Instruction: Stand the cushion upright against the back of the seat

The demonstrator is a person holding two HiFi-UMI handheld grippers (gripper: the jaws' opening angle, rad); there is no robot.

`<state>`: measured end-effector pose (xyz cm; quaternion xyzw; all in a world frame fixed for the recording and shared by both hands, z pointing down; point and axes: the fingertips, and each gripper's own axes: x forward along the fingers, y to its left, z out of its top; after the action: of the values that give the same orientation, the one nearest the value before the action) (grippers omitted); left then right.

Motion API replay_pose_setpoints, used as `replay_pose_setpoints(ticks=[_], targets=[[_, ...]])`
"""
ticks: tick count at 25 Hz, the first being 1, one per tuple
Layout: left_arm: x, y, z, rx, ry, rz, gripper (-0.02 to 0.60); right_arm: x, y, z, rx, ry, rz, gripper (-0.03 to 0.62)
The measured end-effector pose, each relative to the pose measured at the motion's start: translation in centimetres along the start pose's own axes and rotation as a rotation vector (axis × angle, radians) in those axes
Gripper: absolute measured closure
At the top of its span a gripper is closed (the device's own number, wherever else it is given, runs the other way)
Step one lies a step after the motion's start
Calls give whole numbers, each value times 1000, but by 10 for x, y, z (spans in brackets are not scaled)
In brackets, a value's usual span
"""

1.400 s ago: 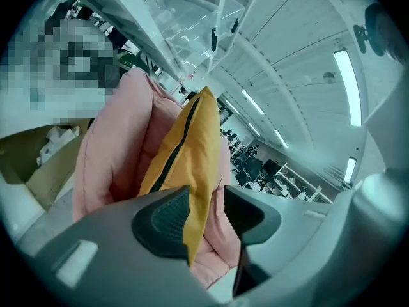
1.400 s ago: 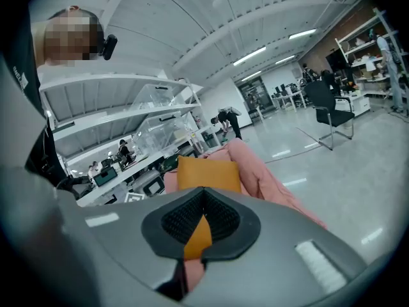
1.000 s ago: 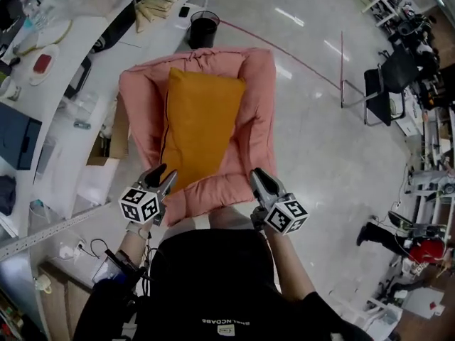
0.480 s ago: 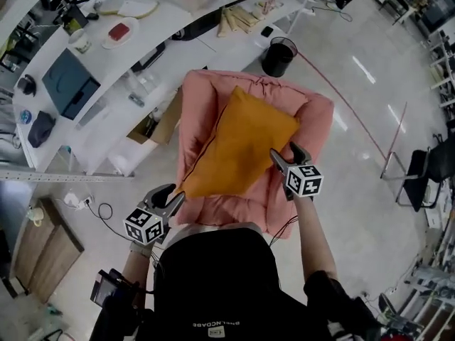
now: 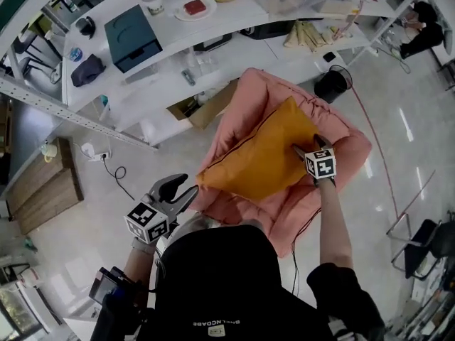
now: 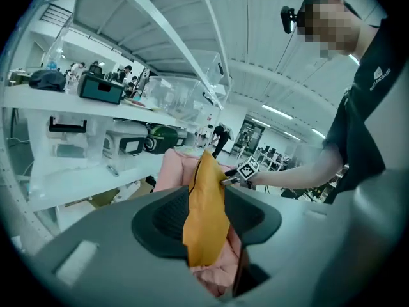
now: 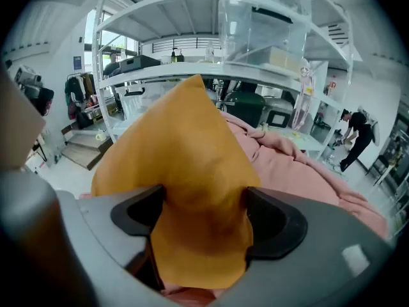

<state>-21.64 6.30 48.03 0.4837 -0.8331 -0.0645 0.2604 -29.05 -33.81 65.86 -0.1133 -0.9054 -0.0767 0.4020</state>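
Observation:
An orange cushion (image 5: 259, 158) lies tilted on the pink padded seat (image 5: 346, 153), its near-left corner raised. My left gripper (image 5: 186, 187) is shut on that corner; in the left gripper view the thin orange corner (image 6: 204, 210) hangs between the pads of the left gripper (image 6: 206, 219), whose jaws have just been opening a little. My right gripper (image 5: 309, 146) is at the cushion's right edge. Its jaws have just been opening and stand wide around the cushion's bulging edge (image 7: 185, 152), which fills the gap of the right gripper (image 7: 201, 219).
White benches (image 5: 234, 20) with a dark box (image 5: 131, 38), a plate and clutter run behind the seat. A black bin (image 5: 330, 84) and a cardboard box (image 5: 206, 106) stand on the floor beside it. Cables (image 5: 117, 172) trail at the left.
The right gripper went from the seat's near edge out to the cushion's right side and opened around it. The left gripper stayed on the near corner and lifted it. The head view swung.

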Motion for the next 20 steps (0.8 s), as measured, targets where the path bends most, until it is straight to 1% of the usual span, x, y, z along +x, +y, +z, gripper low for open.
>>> replay_pose_setpoints(ticks=[3, 6, 9, 12, 13, 15, 18, 20], targets=[[-15, -10, 6, 3, -41, 26, 390, 21, -5, 5, 39, 13, 26, 181], [-28, -14, 3, 5, -61, 61, 398, 39, -7, 6, 76, 39, 37, 211], [-40, -9, -8, -28, -66, 107, 399, 46, -6, 5, 108, 76, 19, 287], [-54, -4, -19, -72, -74, 135, 407, 42, 0, -1, 125, 99, -12, 403], [-57, -2, -22, -79, -74, 142, 414, 39, 3, -4, 138, 95, -19, 436], [-60, 4, -24, -87, -74, 149, 416, 26, 10, -7, 184, 65, -21, 482], [-58, 7, -22, -92, -74, 126, 423, -2, 17, -12, 255, -1, -34, 526], [-53, 6, -20, -85, -62, 97, 434, -26, 24, -13, 266, -45, -55, 536]])
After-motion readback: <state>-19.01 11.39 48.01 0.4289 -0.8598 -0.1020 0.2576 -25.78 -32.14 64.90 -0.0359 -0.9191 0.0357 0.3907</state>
